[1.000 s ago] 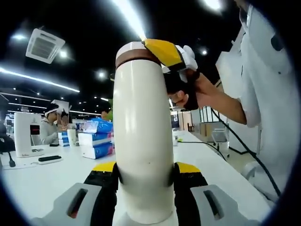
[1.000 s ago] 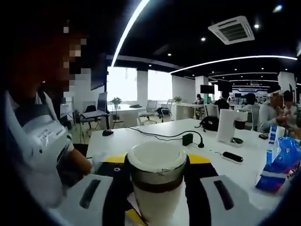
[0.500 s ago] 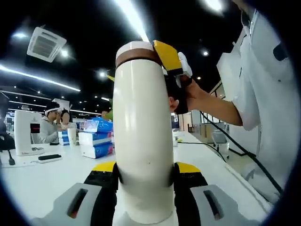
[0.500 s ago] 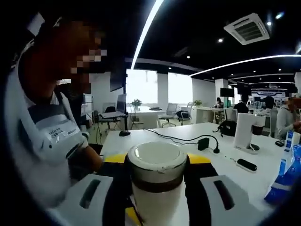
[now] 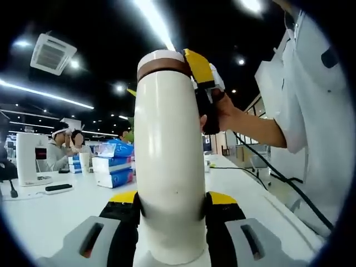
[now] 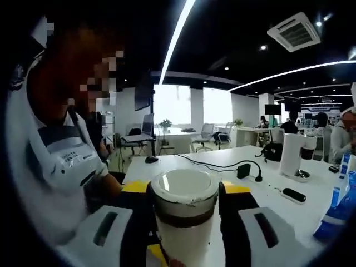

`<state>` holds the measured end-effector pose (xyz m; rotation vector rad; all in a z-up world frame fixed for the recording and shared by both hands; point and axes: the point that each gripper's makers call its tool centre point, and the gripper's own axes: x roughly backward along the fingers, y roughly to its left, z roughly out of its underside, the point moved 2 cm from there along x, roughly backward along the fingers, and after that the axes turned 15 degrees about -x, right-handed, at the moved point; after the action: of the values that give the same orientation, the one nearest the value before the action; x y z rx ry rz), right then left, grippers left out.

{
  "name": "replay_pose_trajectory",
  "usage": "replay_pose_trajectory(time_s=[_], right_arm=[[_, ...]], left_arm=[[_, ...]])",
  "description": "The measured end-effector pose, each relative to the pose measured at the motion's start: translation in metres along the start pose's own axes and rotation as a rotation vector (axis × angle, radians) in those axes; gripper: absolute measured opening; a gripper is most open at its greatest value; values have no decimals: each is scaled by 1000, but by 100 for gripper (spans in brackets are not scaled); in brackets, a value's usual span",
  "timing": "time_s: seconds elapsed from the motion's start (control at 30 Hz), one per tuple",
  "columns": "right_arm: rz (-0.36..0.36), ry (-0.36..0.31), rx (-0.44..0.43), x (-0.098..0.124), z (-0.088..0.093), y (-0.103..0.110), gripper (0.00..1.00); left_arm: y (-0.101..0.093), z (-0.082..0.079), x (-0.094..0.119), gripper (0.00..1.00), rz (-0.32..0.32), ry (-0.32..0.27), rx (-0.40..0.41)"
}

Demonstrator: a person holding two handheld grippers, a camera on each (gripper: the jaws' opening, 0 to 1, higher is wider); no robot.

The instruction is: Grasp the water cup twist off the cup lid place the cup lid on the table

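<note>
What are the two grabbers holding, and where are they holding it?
The left gripper holds the white cup around its lower body. The right gripper clamps the lid at the top.

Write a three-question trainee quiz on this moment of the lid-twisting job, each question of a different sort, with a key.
1. True or false: the left claw grips the water cup around its lower body.
2. Which part does the right claw close on? A. the cup lid B. the cable on the table C. the blue packs
3. Fill in: in the left gripper view, the dark band just under the lid is coloured ____.

Key
1. True: its yellow-tipped jaws press both sides of the cream body.
2. A: its jaws flank the lid, seen top-on in the right gripper view.
3. Brown.
</note>
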<state>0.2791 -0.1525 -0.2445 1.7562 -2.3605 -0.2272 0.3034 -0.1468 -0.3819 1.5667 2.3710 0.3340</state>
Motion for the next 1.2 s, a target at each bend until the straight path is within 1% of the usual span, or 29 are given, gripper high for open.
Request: replay_pose_trajectory(time_s=[0.03,0.1,0.13,0.2,0.23,0.27,0.3,0.33,0.4,0.47,0.5,0.53,0.57,0.63,0.67,0.7,0.77,0.8,0.87,0.93,1.03,1.07,1.1,1.2], right_arm=[[25,-19,-17,3,-4,2,61],[57,-29,-31,10,-7,7,62],[88,-28,-34,15,-8,9,62],[167,-41,-43,23,-9,11,62],[236,-38,-92,27,-7,8,64],[290,-29,-116,31,-4,7,68],[306,-42,-112,33,-3,10,71],[344,-59,-128,36,-2,12,72],[418,-62,-98,40,5,15,73],[485,-89,-54,40,8,22,80],[498,-98,-50,39,9,25,85],[522,-142,-78,38,7,28,89],[541,-190,-127,39,5,31,90],[525,-278,-133,36,-4,43,95],[553,-301,-134,37,-4,44,95],[580,-290,-121,33,0,45,95],[632,-209,-120,28,15,42,95],[656,-202,-117,27,18,40,95],[657,-214,-115,24,20,40,95],[662,-219,-119,22,19,36,95],[655,-233,-114,16,10,27,94],[645,-228,-109,13,7,24,92],[632,-220,-92,8,5,20,89],[657,-199,-84,0,3,1,80]], left_arm=[[0,0,0,48,0,0,-3],[0,0,0,48,-1,0,-3],[0,0,0,48,-1,1,-4],[1,0,0,48,-2,1,-5],[1,0,0,48,-2,1,-5],[2,0,-1,48,-2,1,-6],[1,0,0,48,-2,2,-7],[1,0,-1,48,-3,3,-6],[1,-1,0,48,-3,3,-6],[1,-1,0,48,-3,3,-6],[0,-1,0,48,-3,3,-7],[1,-1,0,48,-3,4,-7],[0,-1,0,48,-3,3,-8],[0,-1,0,48,-3,3,-8],[1,-1,0,48,-2,3,-7],[0,-1,0,48,-2,3,-7],[1,-1,0,48,-2,4,-7],[1,-1,0,48,-2,4,-7],[1,-1,0,48,-2,5,-7],[1,-1,0,48,-2,5,-7],[1,-1,0,48,-1,5,-8],[1,-1,0,48,-1,6,-9],[1,-1,0,48,-1,6,-9],[2,0,0,48,-1,7,-12]])
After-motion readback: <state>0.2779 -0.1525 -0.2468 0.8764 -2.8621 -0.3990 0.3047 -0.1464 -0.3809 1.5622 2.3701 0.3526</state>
